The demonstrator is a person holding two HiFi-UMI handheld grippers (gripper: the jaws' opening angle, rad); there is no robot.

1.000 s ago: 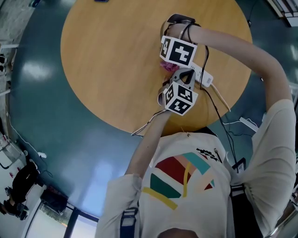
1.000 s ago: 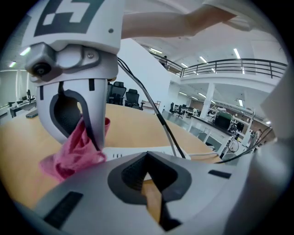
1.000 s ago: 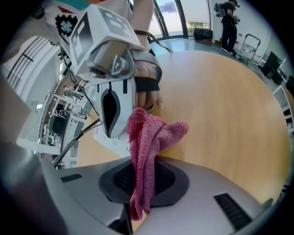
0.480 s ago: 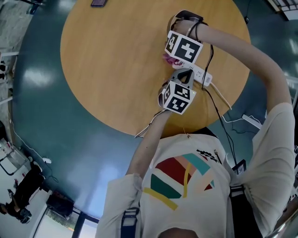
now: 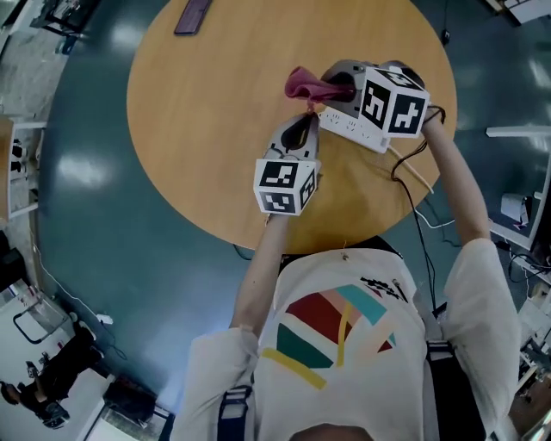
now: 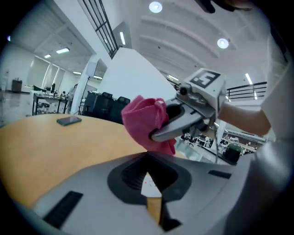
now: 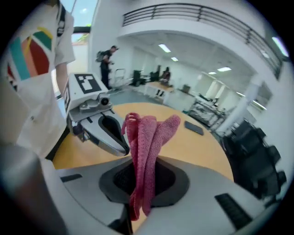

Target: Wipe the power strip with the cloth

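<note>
My right gripper [image 5: 331, 84] is shut on the pink cloth [image 5: 301, 83], which hangs bunched off its tips above the round wooden table [image 5: 198, 129]. In the right gripper view the cloth [image 7: 146, 137] stands folded between the jaws. The white power strip [image 5: 355, 131] lies on the table just below the right gripper, its cable running off the near edge. To the strip's left is my left gripper [image 5: 307, 119], shut with nothing in it. In the left gripper view its jaws meet, with the cloth [image 6: 146, 120] ahead in the other gripper.
A dark phone [image 5: 191, 15] lies at the far side of the table, also seen in the left gripper view as a phone [image 6: 69, 120]. The table's near edge is close to the person's body. Cables [image 5: 413, 185] trail over that edge to the teal floor.
The right gripper has risen, rolled and swung right, lifting the cloth off the strip. The left gripper has drawn left, off the power strip.
</note>
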